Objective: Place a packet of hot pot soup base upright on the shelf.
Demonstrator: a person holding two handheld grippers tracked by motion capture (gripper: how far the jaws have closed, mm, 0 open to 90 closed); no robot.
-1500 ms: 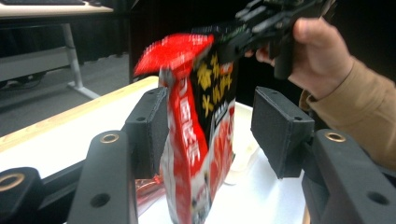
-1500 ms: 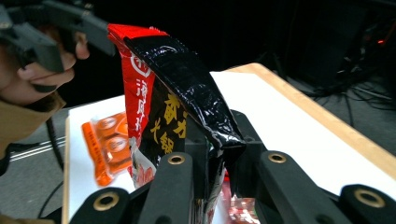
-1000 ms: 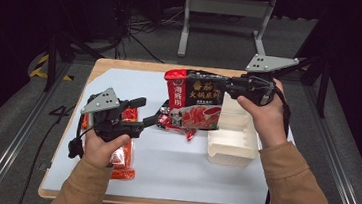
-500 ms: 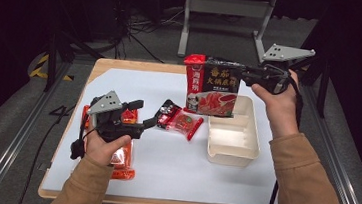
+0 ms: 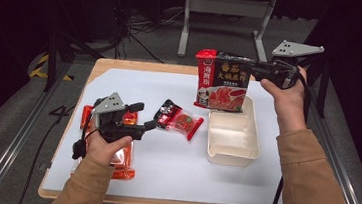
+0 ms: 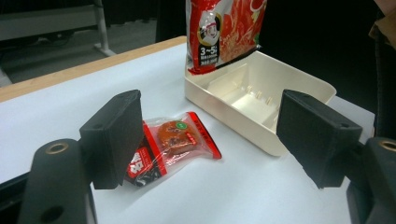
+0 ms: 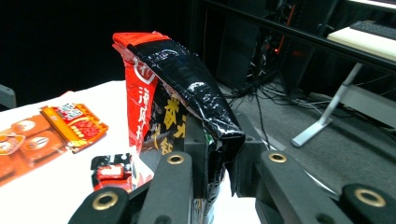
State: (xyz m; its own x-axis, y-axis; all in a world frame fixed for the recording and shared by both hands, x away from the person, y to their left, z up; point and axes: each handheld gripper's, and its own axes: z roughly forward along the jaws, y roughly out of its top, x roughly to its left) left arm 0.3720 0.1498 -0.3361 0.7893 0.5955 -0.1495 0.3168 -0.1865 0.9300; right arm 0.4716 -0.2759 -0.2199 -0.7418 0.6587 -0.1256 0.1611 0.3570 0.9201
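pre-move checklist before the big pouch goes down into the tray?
1. Right gripper shut on the red-and-black pouch, pinched at a top corner: ok.
2. Pouch hangs above the far end of the cream tray: ok.
3. Tray interior bare: ok.
4. Left gripper open, nothing between its fingers: ok.
5. Small sachet lies on the white table, apart from the tray: ok.
6. Whether the pouch bottom touches the tray rim: cannot tell.
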